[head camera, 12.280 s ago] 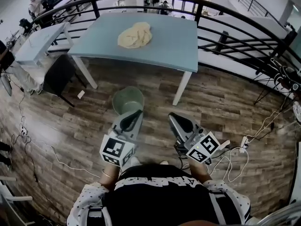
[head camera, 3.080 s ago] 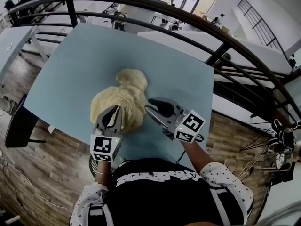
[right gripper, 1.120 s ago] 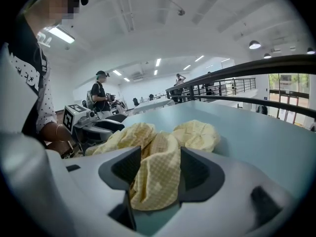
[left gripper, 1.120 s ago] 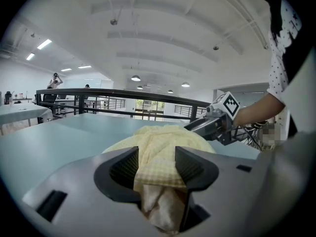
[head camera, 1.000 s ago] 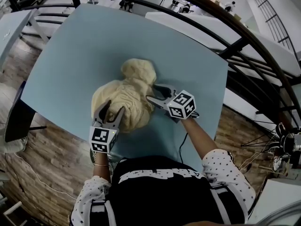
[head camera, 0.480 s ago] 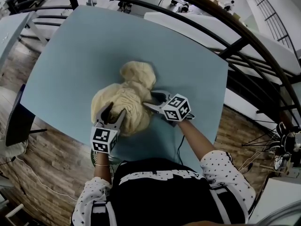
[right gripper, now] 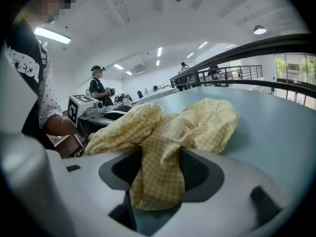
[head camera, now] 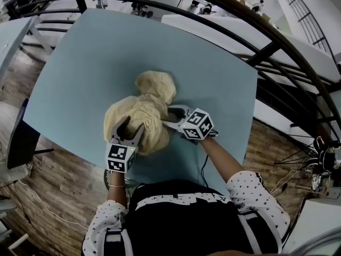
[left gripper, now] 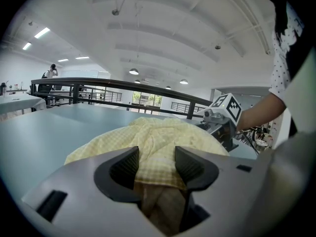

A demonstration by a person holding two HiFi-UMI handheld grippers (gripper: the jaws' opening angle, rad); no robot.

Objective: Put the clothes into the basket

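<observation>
1. Nearest the camera, the left gripper has its jaws drawn in on a fold at the near edge of the yellow checked clothes. Its own view shows the fabric packed into the narrow gap between them.
2. Just beside it, the right gripper reaches in from the heap's right edge. Its jaws are likewise pressed in on a hanging bunch of the same cloth, with only a small gap, which the fabric fills.
3. The clothes lie in one rumpled mound on the pale blue table, toward its near side and between the two grippers. They rest on the tabletop and are not yet lifted.
4. Beyond the table runs a dark railing. The wooden floor shows below the table's near edge.
5. Progress: the task looks to be at the grasp. Both tools appear to have hold of the heap, but none of it has left the table, and the basket cannot be clearly made out in the present views. Lifting, carrying and dropping the clothes in are all still to come.
6. Against the earlier frames: some twelve seconds back the person stood well off from the table, both grippers holding nothing, with the basket on the floor in front of it. Three seconds back the right gripper lay beside the heap, jaws wide apart. In the last half second little has changed beyond a slight settling of both grippers into the cloth.
</observation>
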